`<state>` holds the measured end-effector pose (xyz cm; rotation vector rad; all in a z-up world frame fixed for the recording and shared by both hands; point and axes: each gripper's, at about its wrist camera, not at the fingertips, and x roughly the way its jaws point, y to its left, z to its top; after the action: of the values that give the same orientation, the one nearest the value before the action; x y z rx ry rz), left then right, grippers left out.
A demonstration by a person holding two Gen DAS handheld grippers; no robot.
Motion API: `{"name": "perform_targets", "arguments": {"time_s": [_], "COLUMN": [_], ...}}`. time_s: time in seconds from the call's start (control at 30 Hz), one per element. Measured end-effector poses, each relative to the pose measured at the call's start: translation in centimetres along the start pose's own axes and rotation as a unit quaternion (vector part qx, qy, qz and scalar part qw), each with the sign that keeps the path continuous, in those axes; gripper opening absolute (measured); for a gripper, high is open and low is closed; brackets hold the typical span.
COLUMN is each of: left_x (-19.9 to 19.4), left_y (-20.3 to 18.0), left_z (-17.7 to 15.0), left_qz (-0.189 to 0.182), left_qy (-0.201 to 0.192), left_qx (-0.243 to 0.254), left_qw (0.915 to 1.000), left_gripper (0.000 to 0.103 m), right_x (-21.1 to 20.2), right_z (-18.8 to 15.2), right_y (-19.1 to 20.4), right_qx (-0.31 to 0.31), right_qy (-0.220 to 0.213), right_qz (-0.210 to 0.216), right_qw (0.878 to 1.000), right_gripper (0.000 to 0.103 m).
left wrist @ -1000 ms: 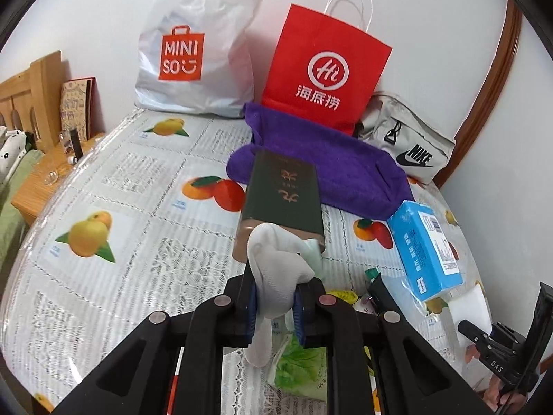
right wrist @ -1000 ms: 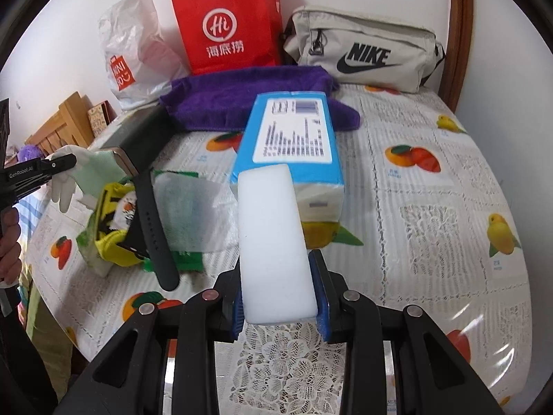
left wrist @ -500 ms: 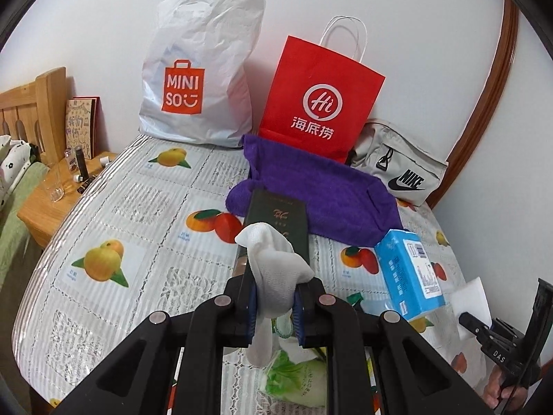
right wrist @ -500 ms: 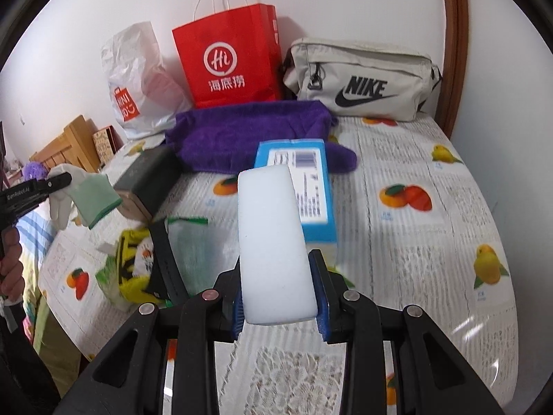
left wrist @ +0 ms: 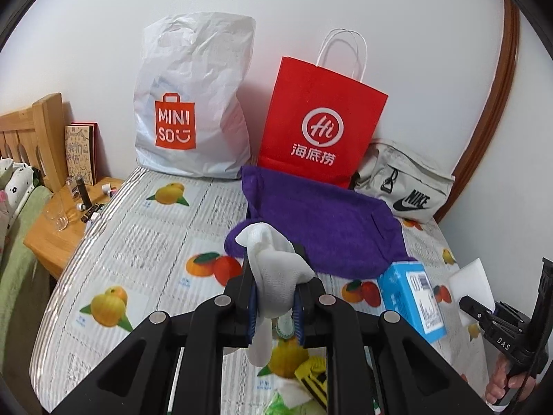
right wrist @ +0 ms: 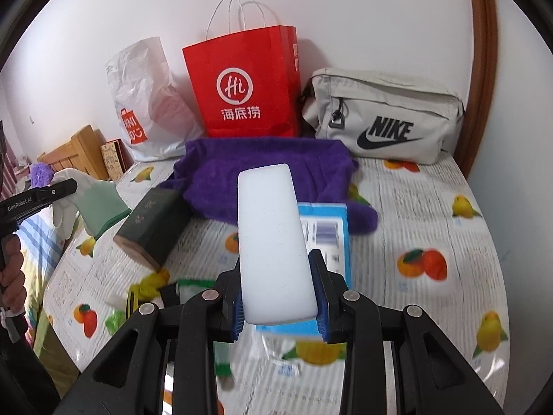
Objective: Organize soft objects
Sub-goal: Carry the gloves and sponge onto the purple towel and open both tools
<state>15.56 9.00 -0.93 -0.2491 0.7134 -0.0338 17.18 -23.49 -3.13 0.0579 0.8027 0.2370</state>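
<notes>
Left wrist view: the left gripper (left wrist: 275, 306) pinches a white glove (left wrist: 276, 276) above the fruit-print table (left wrist: 138, 242), the glove's fingers dangling below the jaws. Right wrist view: the right gripper (right wrist: 279, 292) clamps a white sponge block (right wrist: 274, 238) upright over a blue tissue pack (right wrist: 326, 228). Far across the table, a purple towel (right wrist: 262, 169) lies before a red paper bag (right wrist: 242, 83), a white plastic bag (left wrist: 193, 100) to its left, a beige pouch (right wrist: 383, 114) right.

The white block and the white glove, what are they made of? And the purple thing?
White block: probably foam sponge, with a matte, fine-pored face and rounded corners.
White glove: knit fabric, limp and drooping, with a visible weave.
Purple towel: looks like fuzzy plush cloth, lying rumpled in soft folds.
</notes>
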Motion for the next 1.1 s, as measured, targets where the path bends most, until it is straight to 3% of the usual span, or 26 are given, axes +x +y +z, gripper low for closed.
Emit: {"name": "perform_targets", "arguments": {"time_s": [0.43,0.83,1.1], "left_x": [4.7,11.9,17.4], "left_y": [-0.6,-2.1,-3.1], "left_z": [3.7,6.9,8.7], "left_qz": [0.000,-0.015,-0.027], "left_qy": [0.018,0.051,0.074], "left_qx": [-0.005,0.015,0.025], "left_qw": [0.9998,0.9984,0.9965], "left_gripper": [0.016,0.016,0.016], "right_x": [5.0,11.6,16.7], "right_z": [5.3,8.8,9.7], "right_y": [-0.9,-2.2,-2.8], "right_qx": [-0.002,-0.001,-0.008], "right_qy": [0.014,0.041,0.077], "right_qz": [-0.001,-0.013,0.001], "right_qw": [1.000,0.999,0.997], "right_gripper": [0.032,0.032,0.032]}}
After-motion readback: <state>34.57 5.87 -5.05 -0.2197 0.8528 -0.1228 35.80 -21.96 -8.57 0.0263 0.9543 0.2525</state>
